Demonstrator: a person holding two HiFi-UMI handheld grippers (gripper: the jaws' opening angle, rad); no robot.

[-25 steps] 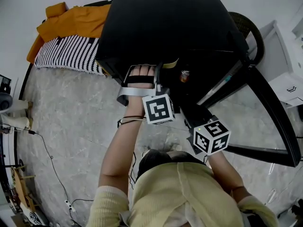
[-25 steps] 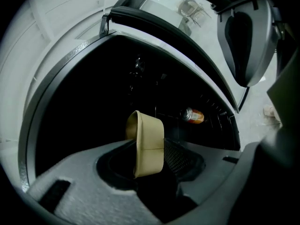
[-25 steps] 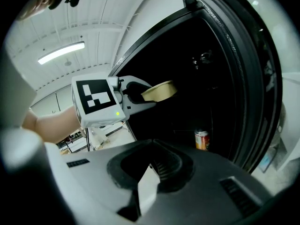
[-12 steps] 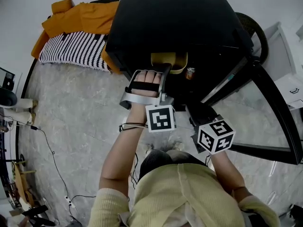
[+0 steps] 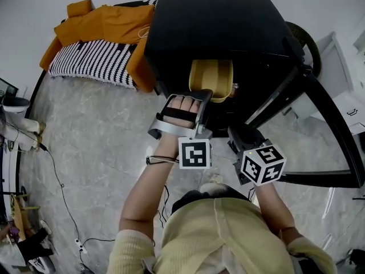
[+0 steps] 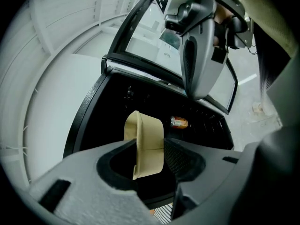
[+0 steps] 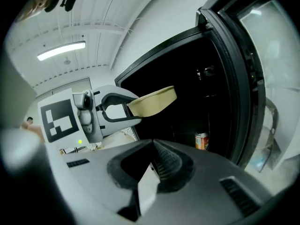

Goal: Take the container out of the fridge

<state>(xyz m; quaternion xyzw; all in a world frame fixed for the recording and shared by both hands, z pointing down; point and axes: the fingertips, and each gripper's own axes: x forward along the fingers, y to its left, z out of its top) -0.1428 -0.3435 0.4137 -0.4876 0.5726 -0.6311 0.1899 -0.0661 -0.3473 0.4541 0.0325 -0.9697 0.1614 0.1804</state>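
Status: the pull-out was mostly done. The tan container (image 5: pixel 211 79) sat at the mouth of the black fridge (image 5: pixel 217 16), in the air and carried by the tongs alone. From the head view most of it showed past the fridge's top front edge, so I'd call it nearly clear of the opening. The fridge door (image 5: pixel 328 124) stood wide open to the right. What was left, as I read it: bring the container fully away from the cabinet and put it down somewhere. No surface to set it on showed in any view, only floor (image 5: pixel 97 130).

Left tongs (image 6: pixel 150 161) - clamped on the container, jaws set fairly wide, one pad on each side of its side wall near the rim. The right gripper view showed the container held level from one end, open side up. Whether anything was inside it I couldn't tell.

Right tongs (image 7: pixel 152 146) - jaws together at the tips, nothing between them, touching nothing. They hung beside the left, in front of the open fridge.

A small can (image 7: pixel 201 141) stood low inside the fridge, well apart from the container and not in its path.
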